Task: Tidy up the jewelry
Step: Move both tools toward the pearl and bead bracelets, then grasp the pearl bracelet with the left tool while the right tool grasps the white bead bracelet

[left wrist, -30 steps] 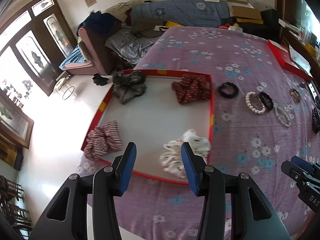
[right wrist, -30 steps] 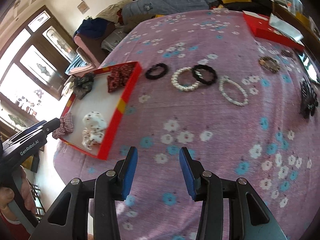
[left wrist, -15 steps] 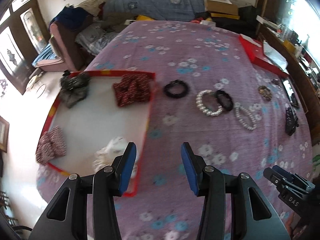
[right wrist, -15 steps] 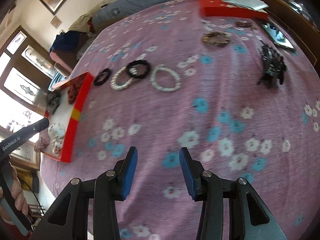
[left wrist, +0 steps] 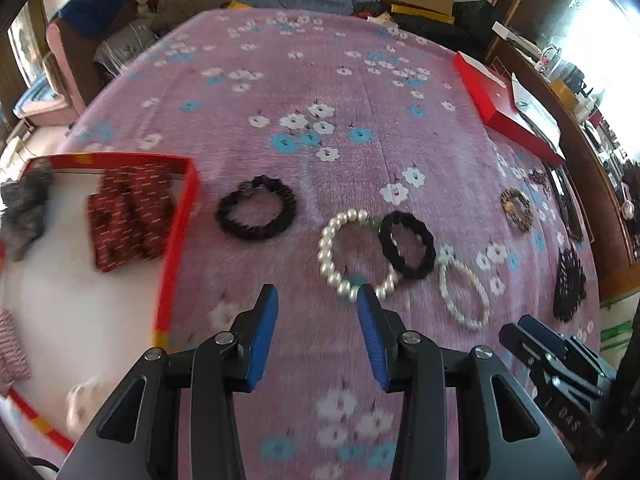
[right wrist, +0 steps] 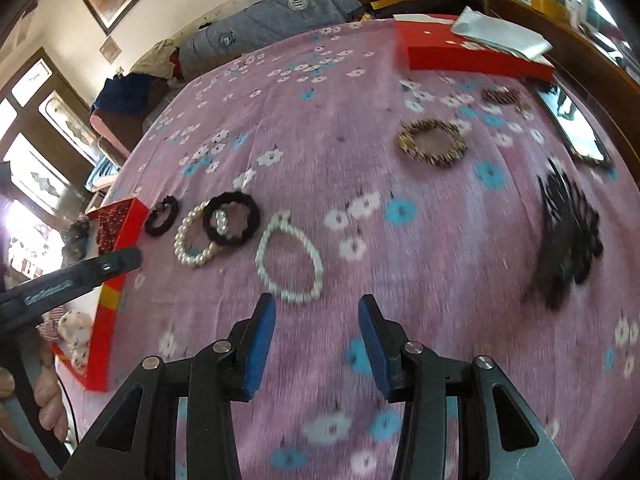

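Both jaws spread, empty; we have scrunchies in the red tray (left wrist: 176,236), while pearl bracelets (left wrist: 352,256) and black bands (left wrist: 256,208) await on the bed (left wrist: 320,80).

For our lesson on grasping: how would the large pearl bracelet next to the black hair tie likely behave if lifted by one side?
The pearl bracelet is separate round beads on a strand, so it would probably sag, not hold its ring. Glossy beads may slip between flat pads. The black hair tie overlaps it, so that might be dragged along.
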`<state>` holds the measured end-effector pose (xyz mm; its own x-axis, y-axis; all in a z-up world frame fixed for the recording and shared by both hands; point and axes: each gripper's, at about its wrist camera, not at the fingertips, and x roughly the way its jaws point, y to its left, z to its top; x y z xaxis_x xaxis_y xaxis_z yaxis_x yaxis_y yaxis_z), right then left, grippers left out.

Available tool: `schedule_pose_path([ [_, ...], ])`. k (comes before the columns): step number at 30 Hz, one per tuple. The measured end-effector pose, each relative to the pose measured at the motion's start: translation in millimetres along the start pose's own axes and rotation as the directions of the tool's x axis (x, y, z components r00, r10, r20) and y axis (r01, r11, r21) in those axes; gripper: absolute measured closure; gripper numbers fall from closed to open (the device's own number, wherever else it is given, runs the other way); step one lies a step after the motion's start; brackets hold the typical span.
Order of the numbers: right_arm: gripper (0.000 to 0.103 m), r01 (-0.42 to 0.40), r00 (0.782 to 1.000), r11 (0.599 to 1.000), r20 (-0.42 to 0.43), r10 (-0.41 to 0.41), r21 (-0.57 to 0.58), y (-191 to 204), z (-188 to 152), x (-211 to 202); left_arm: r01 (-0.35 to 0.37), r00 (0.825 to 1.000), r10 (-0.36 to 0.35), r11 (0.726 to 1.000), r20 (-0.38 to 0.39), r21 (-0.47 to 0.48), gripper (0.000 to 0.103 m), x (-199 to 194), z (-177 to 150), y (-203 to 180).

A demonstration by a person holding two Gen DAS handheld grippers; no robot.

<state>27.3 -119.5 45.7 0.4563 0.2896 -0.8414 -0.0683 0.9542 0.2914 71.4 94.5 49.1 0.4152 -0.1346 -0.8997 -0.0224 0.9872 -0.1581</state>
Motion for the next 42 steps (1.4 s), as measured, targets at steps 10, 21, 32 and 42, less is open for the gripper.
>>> schedule_pose_path([
  [10, 0.060, 0.074, 0.997, 0.994, -0.023, -0.076, -0.076, 13.9, 21.1, 37.6, 0.050, 0.998, -0.049, 0.999, -0.025, 0.012, 0.064, 41.1, 19.5, 0.0],
  [21, 0.096, 0.210, 0.978, 0.963, 0.053, -0.204, -0.167, 30.8, 17.5, 45.7, -0.044, 0.999, 0.045, 0.993, -0.003, 0.105, 0.094, 45.1, 16.9, -20.1],
  [32, 0.097, 0.118, 0.993, 0.991, 0.036, -0.116, -0.058, 21.5, 17.2, 19.5, 0.040, 0.999, -0.041, 0.996, 0.003, 0.077, 0.094, 5.7, 0.8, -17.9],
  [42, 0.097, 0.071, 0.994, 0.996, 0.080, -0.067, -0.045, 29.3, 0.6, -20.2, 0.079, 0.994, -0.084, 0.994, 0.066, 0.070, 0.094, -52.3, -23.5, -19.0],
])
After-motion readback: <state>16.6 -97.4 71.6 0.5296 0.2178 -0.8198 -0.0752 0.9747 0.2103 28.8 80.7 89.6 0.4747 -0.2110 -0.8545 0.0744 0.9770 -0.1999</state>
